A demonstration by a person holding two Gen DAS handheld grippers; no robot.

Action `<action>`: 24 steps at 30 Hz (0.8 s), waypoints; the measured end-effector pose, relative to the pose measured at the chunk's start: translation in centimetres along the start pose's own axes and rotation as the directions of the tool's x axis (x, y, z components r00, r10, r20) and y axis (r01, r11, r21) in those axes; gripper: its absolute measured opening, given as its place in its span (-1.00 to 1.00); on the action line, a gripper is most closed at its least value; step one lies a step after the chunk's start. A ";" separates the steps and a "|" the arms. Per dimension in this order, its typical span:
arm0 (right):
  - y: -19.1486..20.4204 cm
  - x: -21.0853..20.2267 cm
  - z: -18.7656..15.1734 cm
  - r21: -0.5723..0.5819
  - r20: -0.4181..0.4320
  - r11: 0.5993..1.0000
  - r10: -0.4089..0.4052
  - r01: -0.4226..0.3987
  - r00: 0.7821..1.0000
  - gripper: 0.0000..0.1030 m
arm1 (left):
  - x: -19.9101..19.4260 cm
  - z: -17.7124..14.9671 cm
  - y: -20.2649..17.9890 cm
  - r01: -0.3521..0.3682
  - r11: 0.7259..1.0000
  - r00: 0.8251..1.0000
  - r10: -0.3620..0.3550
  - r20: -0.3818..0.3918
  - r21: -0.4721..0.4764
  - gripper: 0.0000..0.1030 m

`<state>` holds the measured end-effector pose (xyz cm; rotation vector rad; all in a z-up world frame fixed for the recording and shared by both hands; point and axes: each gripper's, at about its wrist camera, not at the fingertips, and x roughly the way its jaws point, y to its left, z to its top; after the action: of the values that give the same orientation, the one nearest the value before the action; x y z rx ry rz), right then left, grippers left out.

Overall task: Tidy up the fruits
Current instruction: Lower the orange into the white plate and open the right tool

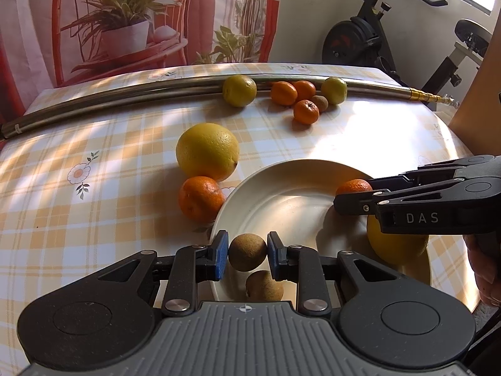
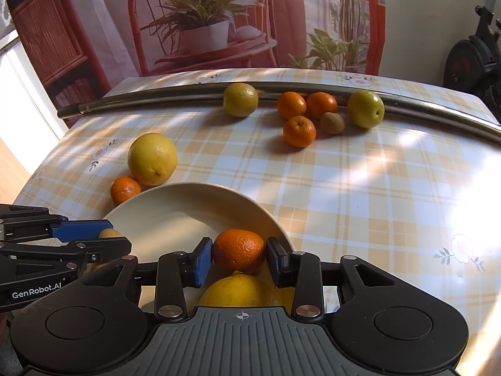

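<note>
The right tongs (image 2: 239, 255) hold a mandarin (image 2: 238, 250) between their blue pads over the cream plate (image 2: 175, 206), above a yellow lemon (image 2: 241, 293), while the left tongs (image 2: 94, 238) enter from the left side.

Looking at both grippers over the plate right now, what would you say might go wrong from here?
1. Both grippers crowd one shallow plate: the left gripper holds a kiwi and the right gripper a mandarin, so they might collide.
2. Round fruit may roll off the plate's low rim on release; a second kiwi and a large yellow citrus already take up room.
3. The loose mandarin by the rim could be knocked.
</note>
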<state>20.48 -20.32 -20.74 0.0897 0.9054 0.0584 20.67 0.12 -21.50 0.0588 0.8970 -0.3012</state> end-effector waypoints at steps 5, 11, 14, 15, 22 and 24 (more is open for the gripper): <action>-0.1 -0.7 0.1 -0.002 0.009 1.000 -0.011 0.011 1.000 -0.31 | -0.1 -0.2 0.2 0.006 1.000 1.000 -0.006 0.006 -0.017 -0.46; -0.2 -1.5 0.2 -0.003 0.026 1.000 -0.024 0.024 0.999 -0.31 | -0.8 -0.2 0.3 -0.002 1.000 0.999 0.003 0.032 -0.023 -0.45; -0.1 -1.9 0.2 -0.022 0.043 0.998 -0.051 0.052 0.998 -0.26 | -1.0 -0.3 0.5 0.007 0.999 0.999 -0.006 0.034 -0.038 -0.45; -0.1 -1.9 0.2 -0.027 0.046 0.998 -0.058 0.059 0.997 -0.24 | -1.0 -0.2 0.5 0.009 0.999 0.999 -0.008 0.035 -0.039 -0.45; -0.8 -2.3 0.3 -0.010 0.063 0.996 -0.088 0.089 0.994 -0.22 | -1.1 -0.3 0.5 0.011 0.999 0.999 -0.009 0.043 -0.047 -0.45; -1.0 -2.3 0.4 -0.001 0.061 0.996 -0.093 0.094 0.994 -0.15 | -1.1 -0.3 0.6 0.012 0.999 0.999 -0.010 0.043 -0.048 -0.45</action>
<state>19.38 -21.51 -18.79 0.0451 0.8474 -0.0295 19.95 0.99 -20.88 0.0028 0.8620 -0.2902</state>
